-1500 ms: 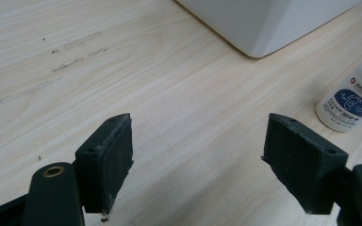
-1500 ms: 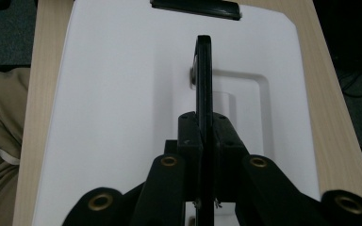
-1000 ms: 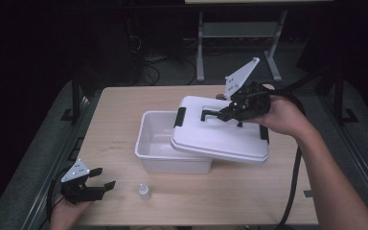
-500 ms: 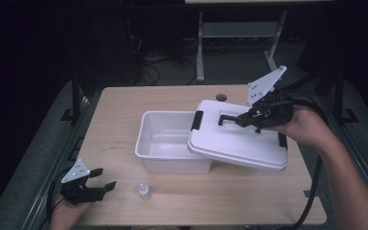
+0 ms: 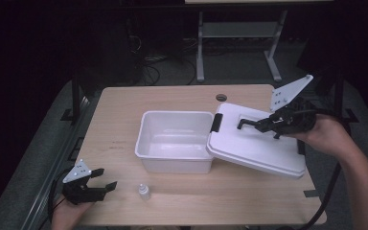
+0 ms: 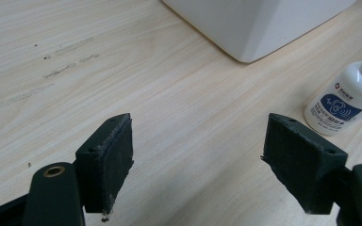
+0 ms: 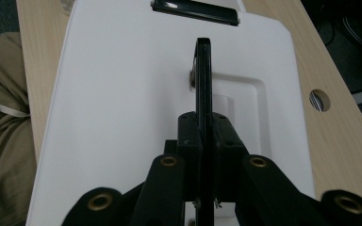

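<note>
- Left gripper (image 5: 100, 179): black body, grey three-cornered plate on top with small holes.
- Left gripper view: two black jaws with flat, matte pads (image 6: 118, 155), edges worn and frayed; brass-coloured rivet at each jaw link.
- Right gripper (image 5: 249, 124): black, larger grey plate with small holes; thick black cable (image 5: 328, 201) trailing beneath the forearm.
- Right gripper view: black linkage arms, four brass-coloured rivets.
- Forearms bare, no sleeves seen.

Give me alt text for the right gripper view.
The right gripper has its jaws shut on the thin black handle of a white lid, seen from above. Beyond the lid lies the wooden table, with a round cable hole at right.
</note>
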Motion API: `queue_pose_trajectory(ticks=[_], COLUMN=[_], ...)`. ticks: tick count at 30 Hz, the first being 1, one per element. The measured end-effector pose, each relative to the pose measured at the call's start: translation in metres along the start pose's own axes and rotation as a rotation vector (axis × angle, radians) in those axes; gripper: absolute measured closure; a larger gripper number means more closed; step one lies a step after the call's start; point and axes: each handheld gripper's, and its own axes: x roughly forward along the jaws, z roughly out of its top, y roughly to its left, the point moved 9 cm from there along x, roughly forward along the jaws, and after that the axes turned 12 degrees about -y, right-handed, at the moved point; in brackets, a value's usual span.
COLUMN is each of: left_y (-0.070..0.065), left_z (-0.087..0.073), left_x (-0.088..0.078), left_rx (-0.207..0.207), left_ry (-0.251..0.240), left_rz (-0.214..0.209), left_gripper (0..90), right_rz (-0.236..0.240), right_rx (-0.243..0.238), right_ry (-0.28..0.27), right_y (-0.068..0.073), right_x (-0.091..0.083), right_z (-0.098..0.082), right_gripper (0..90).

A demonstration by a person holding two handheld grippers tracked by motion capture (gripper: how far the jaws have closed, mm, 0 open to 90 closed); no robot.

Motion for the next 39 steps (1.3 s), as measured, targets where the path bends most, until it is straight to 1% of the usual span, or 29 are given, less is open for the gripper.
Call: queue_pose_trajectory(ticks=[7, 12, 18, 23, 28, 30, 39], left_y=[-0.001, -0.001, -0.001, -0.002, -0.001, -0.001, -0.003], left_z=[-0.001, -0.002, -0.002, -0.003, -0.003, -0.004, -0.003], left_x=[0.001, 0.002, 0.002, 0.002, 0.002, 0.003, 0.004], left_rx=[0.004, 0.004, 0.008, 0.009, 0.014, 0.009, 0.014], left_ry=[0.013, 0.017, 0.016, 0.021, 0.027, 0.027, 0.027], left_rz=[-0.001, 0.0, 0.001, 0.002, 0.002, 0.002, 0.0], left_gripper=[24.4, 24.4, 24.4, 24.4, 24.4, 24.4, 24.4], right_rz=[-0.006, -0.007, -0.006, 0.005, 0.017, 0.023, 0.05], right_rx=[0.037, 0.061, 0.083, 0.108, 0.135, 0.146, 0.171], right_ry=[0.01, 0.011, 0.024, 0.032, 0.038, 0.043, 0.052], right_y=[0.0, 0.0, 0.001, 0.003, 0.006, 0.007, 0.014], right_x=[0.0, 0.001, 0.006, 0.019, 0.035, 0.041, 0.072], right_z=[-0.028, -0.044, -0.066, -0.085, -0.102, -0.108, -0.128], right_gripper=[83.8, 83.7, 83.7, 83.7, 83.6, 83.6, 83.6])
